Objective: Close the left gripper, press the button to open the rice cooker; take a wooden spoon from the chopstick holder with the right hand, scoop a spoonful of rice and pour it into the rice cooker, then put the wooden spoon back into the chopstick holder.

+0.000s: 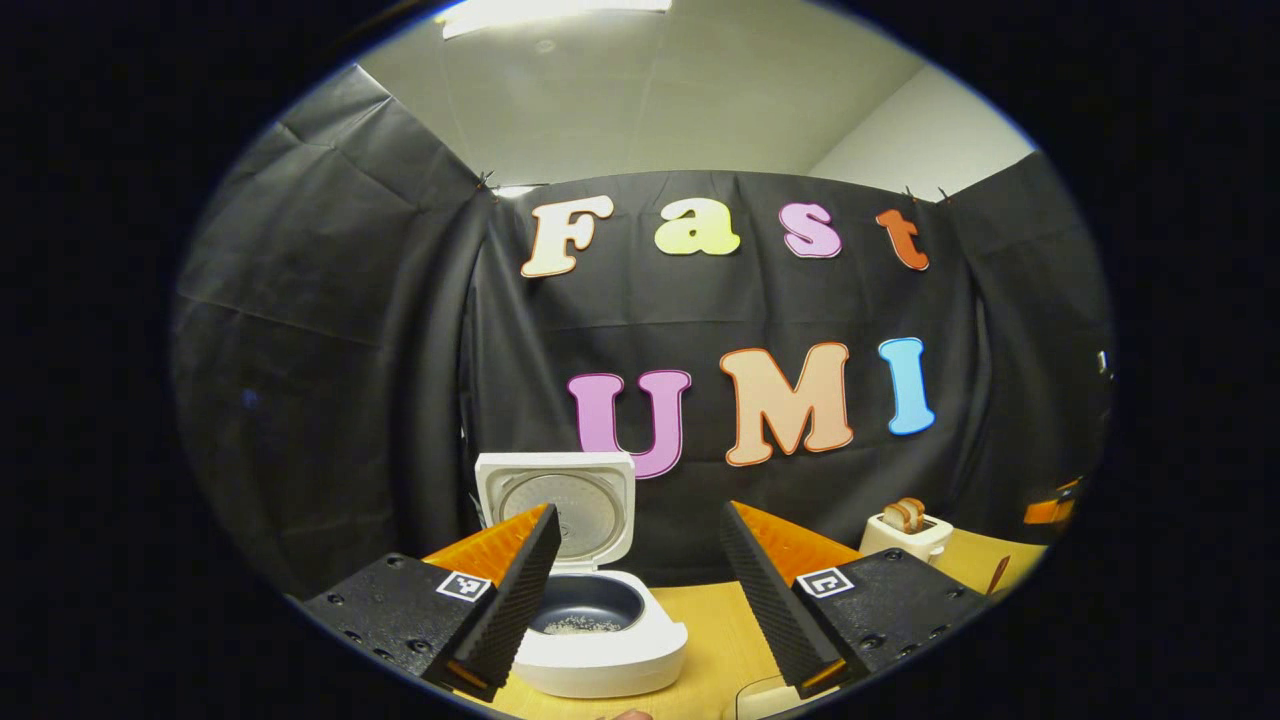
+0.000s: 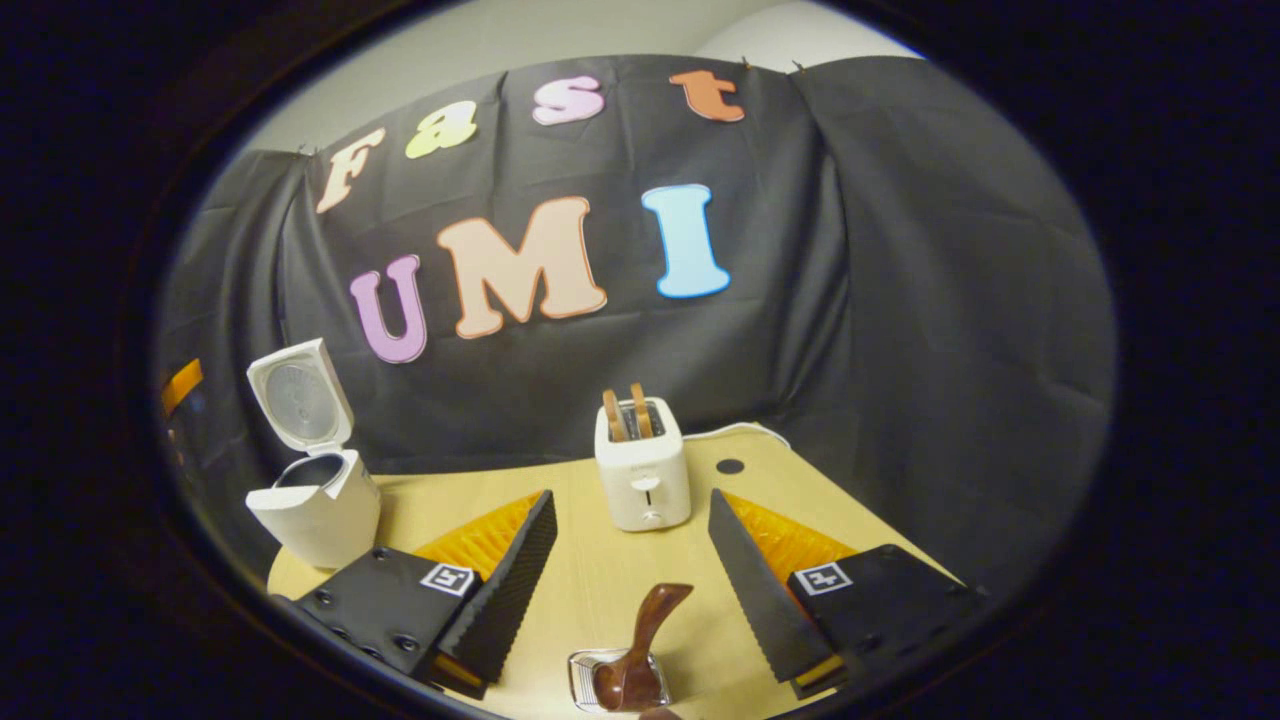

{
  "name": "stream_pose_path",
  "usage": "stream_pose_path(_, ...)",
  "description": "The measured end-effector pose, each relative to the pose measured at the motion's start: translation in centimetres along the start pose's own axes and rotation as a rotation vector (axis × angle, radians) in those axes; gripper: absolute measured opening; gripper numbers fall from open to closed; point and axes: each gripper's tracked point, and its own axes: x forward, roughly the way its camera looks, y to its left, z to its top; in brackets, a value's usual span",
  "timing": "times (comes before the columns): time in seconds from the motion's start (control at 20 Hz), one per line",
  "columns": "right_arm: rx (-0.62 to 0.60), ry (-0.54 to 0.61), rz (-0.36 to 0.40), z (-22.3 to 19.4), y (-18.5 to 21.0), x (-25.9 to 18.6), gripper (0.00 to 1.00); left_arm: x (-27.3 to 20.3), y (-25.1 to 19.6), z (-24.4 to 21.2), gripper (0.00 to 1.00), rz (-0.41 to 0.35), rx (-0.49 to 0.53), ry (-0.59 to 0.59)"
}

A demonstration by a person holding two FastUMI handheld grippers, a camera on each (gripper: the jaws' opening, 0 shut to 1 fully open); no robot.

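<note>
On a pale wooden table in a booth stands a white rice cooker, lid raised, with a thin scatter of rice in its dark inner pot. In the left gripper view it sits at about 6 o'clock, between that gripper's fingers. The left gripper hangs with its jaws wide apart, holding nothing.

In the right gripper view, the right gripper is also spread wide and empty. Just below it, at 6 o'clock, a dark wooden spoon stands tilted in the metal chopstick holder, handle leaning toward 1 o'clock. A white toaster with two slices sits at 12 o'clock beyond it; the cooker is at 9 o'clock.

With rice in the pot and the spoon in its holder, the task looks close to finished. If the spoon is only just set down, a good finish would be to lift the fingers straight away from the handle, so that the holder is not tipped.

The left gripper view shows the rice inside the pot; the right gripper view shows the spoon and its holder.
</note>
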Motion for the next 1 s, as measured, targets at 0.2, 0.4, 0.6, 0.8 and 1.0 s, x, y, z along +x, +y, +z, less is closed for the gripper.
stream_pose_path(0.2,-0.007,0.076,-0.003,-3.4,-0.9,1.5,0.99,-1.0,-0.6,0.7,0.94,0.002,-0.006,-0.008)
stream_pose_path(0.4,-0.027,0.147,-0.029,-6.4,-2.2,2.9,0.96,-1.9,-1.0,0.9,0.97,0.011,-0.013,-0.012)
stream_pose_path(0.6,-0.02,0.223,-0.026,-9.2,-2.7,4.0,0.97,-2.3,-0.7,0.9,0.97,0.035,-0.018,-0.003)
stream_pose_path(0.8,-0.013,0.3,0.0,-11.6,-2.3,4.5,0.97,-2.6,-0.4,0.3,0.94,0.057,-0.021,0.011)
stream_pose_path(1.0,-0.003,0.371,0.015,-14.1,-1.7,4.8,0.97,-3.1,0.0,0.4,0.94,0.077,-0.019,0.014)
